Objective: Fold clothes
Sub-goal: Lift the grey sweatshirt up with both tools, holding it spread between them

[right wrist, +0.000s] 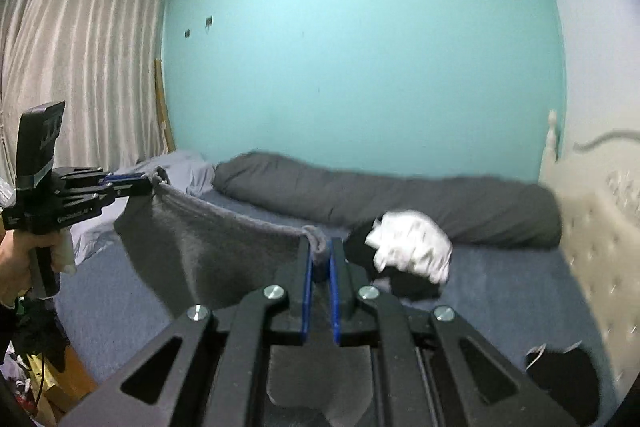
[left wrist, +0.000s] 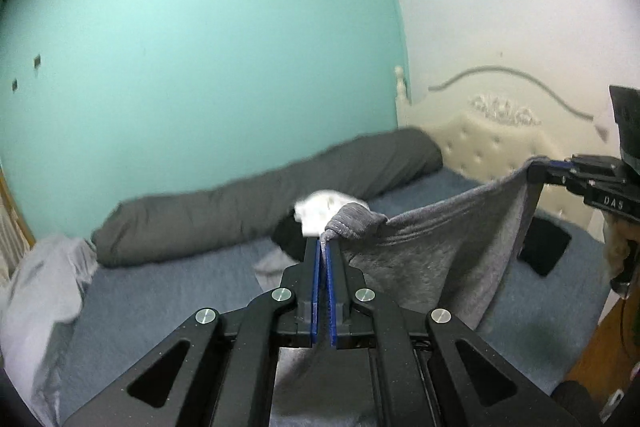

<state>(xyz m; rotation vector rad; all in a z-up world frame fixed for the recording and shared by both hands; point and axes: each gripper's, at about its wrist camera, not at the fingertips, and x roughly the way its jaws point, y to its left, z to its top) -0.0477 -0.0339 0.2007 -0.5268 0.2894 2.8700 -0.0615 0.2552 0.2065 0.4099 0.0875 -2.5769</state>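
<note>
A grey fleece garment (left wrist: 436, 251) hangs stretched between both grippers above the blue bed (left wrist: 176, 287). My left gripper (left wrist: 323, 245) is shut on one bunched corner of it, its blue pads pressed together. My right gripper (right wrist: 320, 247) is shut on the other corner of the grey garment (right wrist: 208, 243), with a roll of cloth between its blue pads. In the left wrist view the right gripper (left wrist: 540, 169) shows at the far right, holding the cloth's top edge. The left gripper (right wrist: 140, 183) appears at the left of the right wrist view, in a person's hand (right wrist: 16, 259).
A long dark grey bolster (right wrist: 400, 199) lies along the teal wall. White cloth (right wrist: 412, 243) sits on a black garment (right wrist: 404, 283) mid-bed. Another black piece (right wrist: 564, 379) lies near the cream tufted headboard (right wrist: 600, 235). Pale crumpled fabric (left wrist: 44, 287) lies at the bed's left end; curtains (right wrist: 80, 67) hang behind.
</note>
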